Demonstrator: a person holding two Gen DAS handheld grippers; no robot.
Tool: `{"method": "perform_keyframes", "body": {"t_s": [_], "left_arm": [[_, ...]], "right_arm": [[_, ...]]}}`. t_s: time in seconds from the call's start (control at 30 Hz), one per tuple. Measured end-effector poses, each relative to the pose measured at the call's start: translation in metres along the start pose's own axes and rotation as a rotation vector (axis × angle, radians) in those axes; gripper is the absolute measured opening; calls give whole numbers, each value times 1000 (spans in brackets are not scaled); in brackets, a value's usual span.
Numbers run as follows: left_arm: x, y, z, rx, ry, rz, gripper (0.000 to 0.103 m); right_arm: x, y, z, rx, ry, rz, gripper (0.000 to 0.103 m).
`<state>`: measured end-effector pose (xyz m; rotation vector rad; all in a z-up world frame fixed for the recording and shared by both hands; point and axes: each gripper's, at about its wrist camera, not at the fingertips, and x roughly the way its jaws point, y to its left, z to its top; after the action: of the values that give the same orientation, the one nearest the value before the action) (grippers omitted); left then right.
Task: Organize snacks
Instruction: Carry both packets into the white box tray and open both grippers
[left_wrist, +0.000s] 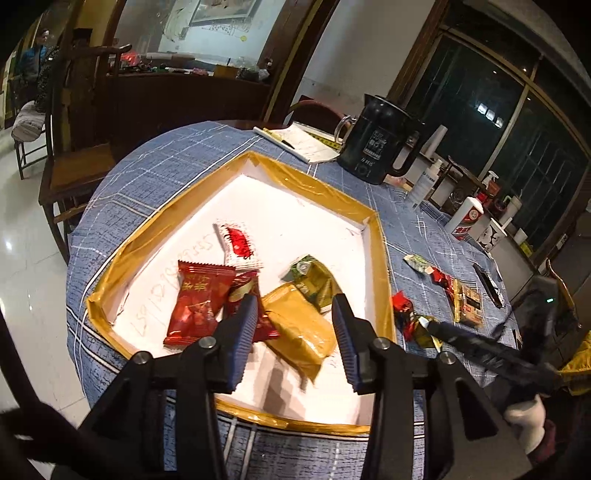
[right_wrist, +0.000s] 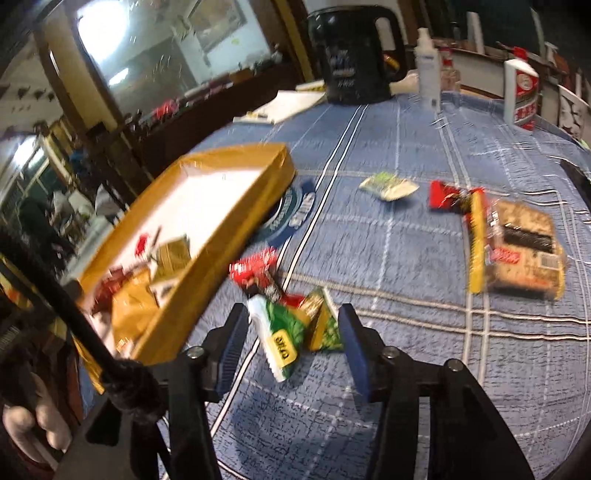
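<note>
Two grippers are at work over a round table covered in a blue checked cloth (right_wrist: 388, 236). The left gripper (left_wrist: 295, 325) hangs above a shallow white tray with a yellow taped rim (left_wrist: 147, 229), its fingers spread wide and holding nothing. Between them, lower down, a gold packet (left_wrist: 299, 328) lies on the tray floor. Just left of it sits a red packet (left_wrist: 197, 302), overlapping a smaller dark red one (left_wrist: 240, 291). A white sachet with a red print (left_wrist: 238, 245) lies further in, and a green packet (left_wrist: 314, 282) touches the gold one's far end.

The right gripper (right_wrist: 291, 343) is low over the cloth beside the tray (right_wrist: 229, 229), fingers wide apart, with a green and white packet (right_wrist: 279, 336) and a green and yellow packet (right_wrist: 325, 325) lying between them; whether either pad touches them cannot be told. Just beyond is a red and black wrapper (right_wrist: 255, 273) against the tray wall. Further out on the cloth lie a pale green packet (right_wrist: 388, 186), a red wrapper (right_wrist: 448, 195) and a large brown biscuit pack (right_wrist: 517, 247). This view is blurred.

At the far edge of the table stand a black kettle (left_wrist: 376, 144), a notepad (left_wrist: 299, 140), a white spray bottle (right_wrist: 428, 70) and a white bottle with a red label (right_wrist: 522, 96).
</note>
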<state>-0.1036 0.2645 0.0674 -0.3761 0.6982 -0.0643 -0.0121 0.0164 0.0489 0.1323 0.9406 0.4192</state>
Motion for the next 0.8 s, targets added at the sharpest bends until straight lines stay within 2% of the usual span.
{"method": "perform_keyframes", "body": {"t_s": [0.07,0.1,0.13,0.23,0.33,0.47,0.6,0.8], "left_arm": [[-2,-4,0,11,-6,1,47],[-3,-6,0,15,-8,1,48],[-5,-6,0,18,-11,2,48],[-7,-5,-1,9,-20,8,48],[-9,-1,-1,-1,-31,27,48],[-11,0,-3,15,-50,89,48],[-13,3,-3,31,-72,170,48],[-19,20,-4,14,-83,225,51]], "right_arm": [[6,4,-1,-21,15,-14,51],[8,6,-3,-35,26,-31,37],[8,7,-5,-39,31,-41,33],[-3,4,-7,-19,3,-27,33],[-22,9,-5,-13,-62,-39,33],[-37,34,3,-49,-109,43,33],[-28,80,9,-132,-85,124,33],[9,126,9,-218,-16,150,34]]}}
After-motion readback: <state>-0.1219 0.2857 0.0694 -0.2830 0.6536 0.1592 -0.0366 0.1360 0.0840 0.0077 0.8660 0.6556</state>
